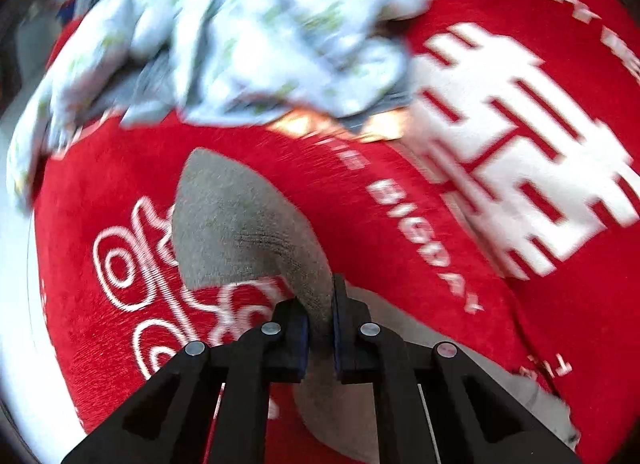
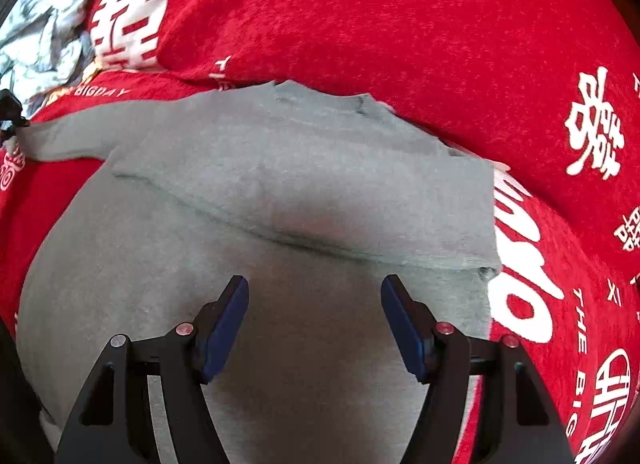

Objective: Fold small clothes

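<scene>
Your left gripper point(image 1: 320, 320) pinches the soft grey shirt's point(image 2: 280, 168) sleeve point(image 1: 240, 220) to fold it. Your right gripper point(image 2: 315, 320) hangs spread over it.

So the left claw point(image 1: 320, 316) was clamped tight on a bit of the grey garment point(image 1: 240, 220), the blue pads point(image 1: 303, 340) squeezing the fabric between them while the rest of it draped forward over the red blanket point(image 1: 400, 168) with the white lettering and symbols. Further back a crumpled heap of pale printed clothes point(image 1: 256, 32) sat on that same blanket, pretty blurred. Something orangey-gold point(image 1: 304, 124) peeked out from under the heap's near edge, couldn't tell what.
</scene>
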A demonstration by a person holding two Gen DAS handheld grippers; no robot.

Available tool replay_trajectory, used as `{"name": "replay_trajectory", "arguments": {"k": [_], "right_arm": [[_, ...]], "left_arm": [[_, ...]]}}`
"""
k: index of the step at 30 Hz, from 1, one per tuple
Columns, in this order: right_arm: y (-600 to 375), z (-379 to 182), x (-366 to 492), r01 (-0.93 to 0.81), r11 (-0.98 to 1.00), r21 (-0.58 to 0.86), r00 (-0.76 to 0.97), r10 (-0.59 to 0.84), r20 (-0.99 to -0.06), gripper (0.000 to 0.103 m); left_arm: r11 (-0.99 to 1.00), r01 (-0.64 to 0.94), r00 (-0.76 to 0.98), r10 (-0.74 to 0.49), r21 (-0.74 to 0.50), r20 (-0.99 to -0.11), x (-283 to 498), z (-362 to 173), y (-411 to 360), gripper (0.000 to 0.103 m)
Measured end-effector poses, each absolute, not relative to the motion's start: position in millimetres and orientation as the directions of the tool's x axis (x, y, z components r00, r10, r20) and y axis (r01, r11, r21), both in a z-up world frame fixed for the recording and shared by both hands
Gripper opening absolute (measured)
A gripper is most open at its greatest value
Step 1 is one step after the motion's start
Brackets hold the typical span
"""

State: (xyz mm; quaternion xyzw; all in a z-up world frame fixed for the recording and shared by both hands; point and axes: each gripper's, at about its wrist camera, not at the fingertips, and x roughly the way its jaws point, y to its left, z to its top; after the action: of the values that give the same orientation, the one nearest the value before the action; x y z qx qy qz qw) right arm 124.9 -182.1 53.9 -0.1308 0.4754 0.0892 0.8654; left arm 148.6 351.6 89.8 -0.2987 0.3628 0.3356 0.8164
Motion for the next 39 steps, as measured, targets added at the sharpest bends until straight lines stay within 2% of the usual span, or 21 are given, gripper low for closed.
{"name": "replay_trajectory", "arguments": {"k": [5,10,14,17,22,25,27,28,31,33,36,39], "right_arm": [[-203,55,129,-0.214,0.972,-0.092,0.533,0.038,-0.845,0.072],[-226,60,128,-0.169,0.983,-0.071,0.548,0.034,-0.836,0.072],[-255,64,123,-0.113,0.993,-0.038,0.563,0.032,-0.826,0.072],[-280,64,119,-0.065,0.998,-0.001,0.564,0.036,-0.825,0.072],[-313,61,115,-0.018,0.999,0.045,0.56,0.047,-0.827,0.072],[-323,63,112,-0.021,0.998,0.062,0.571,0.063,-0.819,0.072],[-327,65,113,-0.033,0.995,0.091,0.579,0.093,-0.81,0.073],[-327,65,115,-0.041,0.993,0.111,0.581,0.114,-0.806,0.073],[-320,65,123,-0.056,0.987,0.153,0.579,0.157,-0.8,0.075],[-312,65,127,-0.063,0.987,0.15,0.582,0.158,-0.797,0.075],[-307,67,126,-0.072,0.984,0.161,0.586,0.172,-0.792,0.075],[-304,70,127,-0.091,0.984,0.151,0.584,0.175,-0.793,0.075]], "left_arm": [[0.777,-0.598,0.606,0.281,-0.194,-0.744,179,137,257,0.009],[0.937,-0.307,0.657,0.082,-0.167,-0.749,200,152,110,0.009],[0.985,-0.017,0.619,-0.126,-0.173,-0.775,201,140,-26,0.009],[0.971,0.108,0.503,-0.238,-0.213,-0.831,205,108,-101,0.009],[0.962,0.186,0.363,-0.255,-0.199,-0.896,206,63,-155,0.01],[0.96,0.203,0.365,-0.255,-0.19,-0.895,201,73,-154,0.01],[0.95,0.198,0.352,-0.3,-0.242,-0.887,201,81,-141,0.01],[0.934,0.19,0.324,-0.35,-0.302,-0.879,203,83,-132,0.013],[0.889,0.154,0.26,-0.458,-0.432,-0.85,202,76,-108,0.097],[0.904,0.119,0.331,-0.425,-0.41,-0.842,197,81,-95,0.097],[0.885,0.123,0.341,-0.462,-0.449,-0.819,192,93,-81,0.097],[0.905,0.128,0.421,-0.421,-0.406,-0.804,181,109,-61,0.097]]}}
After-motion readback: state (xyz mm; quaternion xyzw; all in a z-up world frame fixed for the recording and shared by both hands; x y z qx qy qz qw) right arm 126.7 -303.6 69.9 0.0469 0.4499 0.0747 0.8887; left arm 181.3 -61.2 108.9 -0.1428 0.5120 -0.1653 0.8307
